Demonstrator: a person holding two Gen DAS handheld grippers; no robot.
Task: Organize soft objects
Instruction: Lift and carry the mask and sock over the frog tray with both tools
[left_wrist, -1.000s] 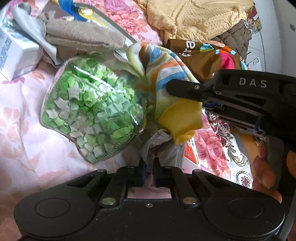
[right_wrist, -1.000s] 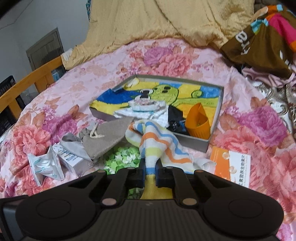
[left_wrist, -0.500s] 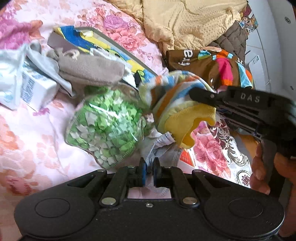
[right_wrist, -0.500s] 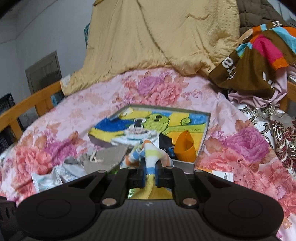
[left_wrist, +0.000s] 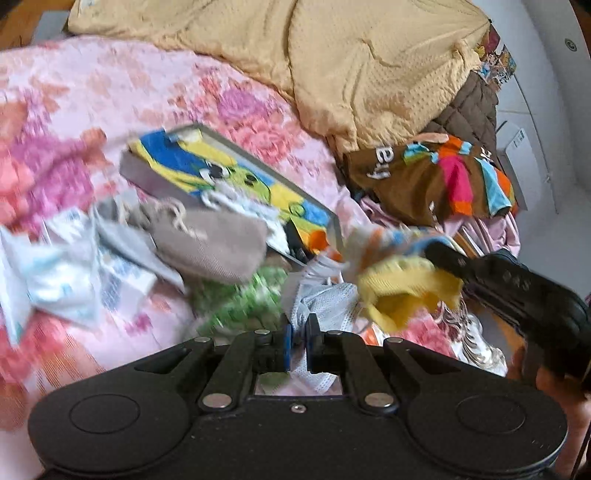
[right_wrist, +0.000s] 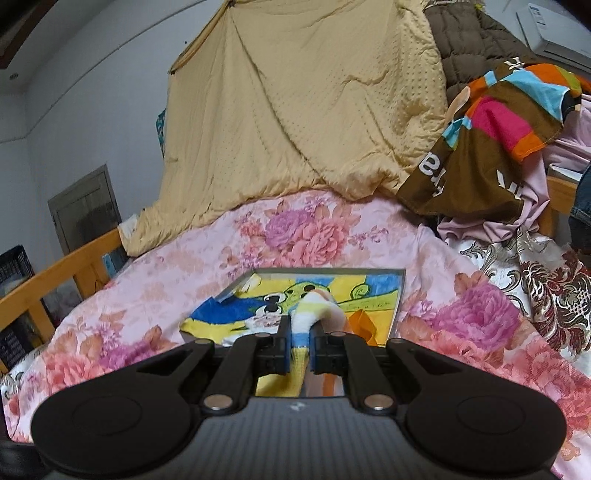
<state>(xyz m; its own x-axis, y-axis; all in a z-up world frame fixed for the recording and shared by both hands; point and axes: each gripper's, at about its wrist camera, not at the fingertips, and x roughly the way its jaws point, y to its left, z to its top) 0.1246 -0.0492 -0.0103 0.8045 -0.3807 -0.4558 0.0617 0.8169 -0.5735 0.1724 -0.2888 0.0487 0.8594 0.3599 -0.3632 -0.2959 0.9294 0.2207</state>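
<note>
**Asker:** While lifting cloth off the cluttered bed, at which step of the tidying?

**Describer:** Mid-carry, by the look of it. Pinches a striped cloth (right_wrist: 308, 319) in white, blue, orange and yellow between the nearly closed fingers of the right gripper (right_wrist: 297, 345), with the yellow end drooping below the fingers. Nips a white mesh cloth (left_wrist: 327, 302) in the left gripper (left_wrist: 297, 345), its fingers also pressed almost together, with the mesh bunched just ahead of the tips. Seen from the left gripper, shows the striped cloth ahead and to the right, close beside the mesh; touching or not, cannot tell through the motion blur.

**Asker:** And any containers within reach?

**Describer:** Only one: a shallow grey box (right_wrist: 400, 291), lined with a bright cartoon print, lying straight ahead of the right gripper and below its fingertips, on the floral bedspread (right_wrist: 314, 229). Holds an orange cup-like thing (right_wrist: 364, 325) at the near right, a pale crumpled item near the middle, and something dark beside it, too blurred to name. Leaves much of the lining bare. Outside the box, ahead and left of the left gripper: a beige drawstring pouch (left_wrist: 214, 243) leaning on the near wall, and a green packet (left_wrist: 240, 299) nearer, beneath the pouch.

**Asker:** What does the next move call for?

**Describer:** Probably carrying the striped cloth forward and down over the bare lining, then spreading the fingers to drop it clear of the cup. Needs care to keep the two cloths from tangling.
</note>
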